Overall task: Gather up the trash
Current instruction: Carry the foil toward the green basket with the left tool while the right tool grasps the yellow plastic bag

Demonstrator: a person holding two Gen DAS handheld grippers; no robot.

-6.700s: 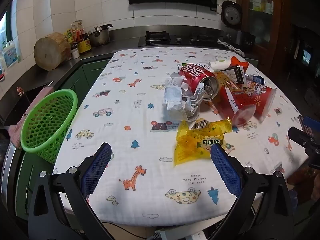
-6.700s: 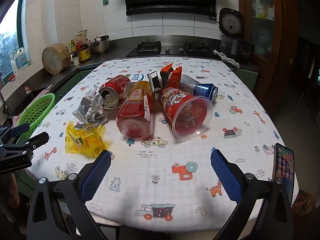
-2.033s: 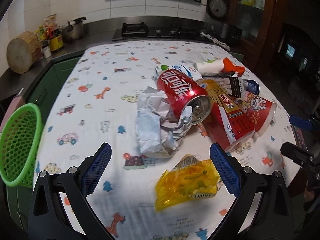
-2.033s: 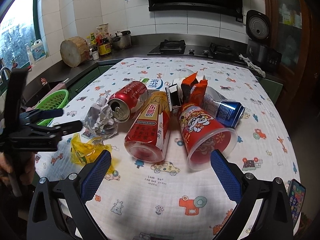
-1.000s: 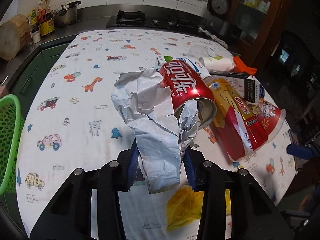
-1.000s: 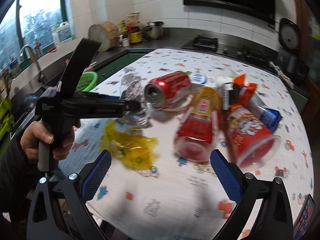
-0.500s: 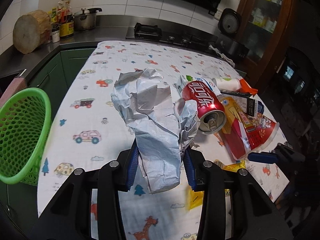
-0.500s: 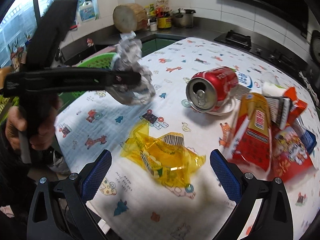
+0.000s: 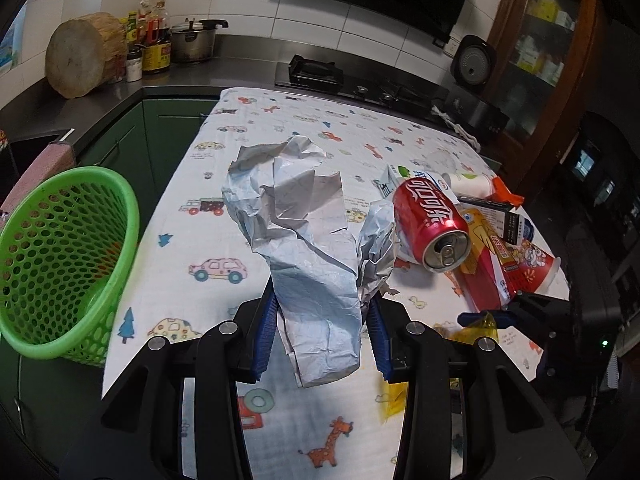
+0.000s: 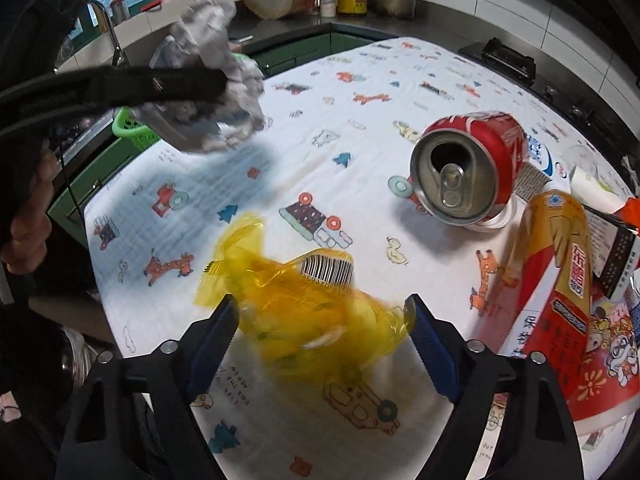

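Left gripper (image 9: 320, 334) pinches crumpled grey-white paper (image 9: 304, 236); we release it only above the green perforated plastic basket (image 9: 60, 256). Right gripper (image 10: 322, 334) is closing around the yellow crinkled plastic wrapper (image 10: 304, 304); we centre it first.

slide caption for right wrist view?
Right tool closing around yellow wrapper on table; left tool carries crumpled paper.

**A:** so where's all the trash at right now?

**B:** crumpled grey-white paper wad (image 9: 308, 240) is up off the table, pinched at its lower end. Yellow see-through wrapper (image 10: 304, 304) with a barcode lies crinkled near the table's front edge. Red soda can (image 9: 432, 224) is on its side, opened top facing the cameras, right up against a red-and-yellow pack (image 10: 560, 280) and a tipped red cup (image 9: 532, 268).

**A:** and the bin?

**B:** green mesh basket (image 9: 60, 256), just off the table's left edge.
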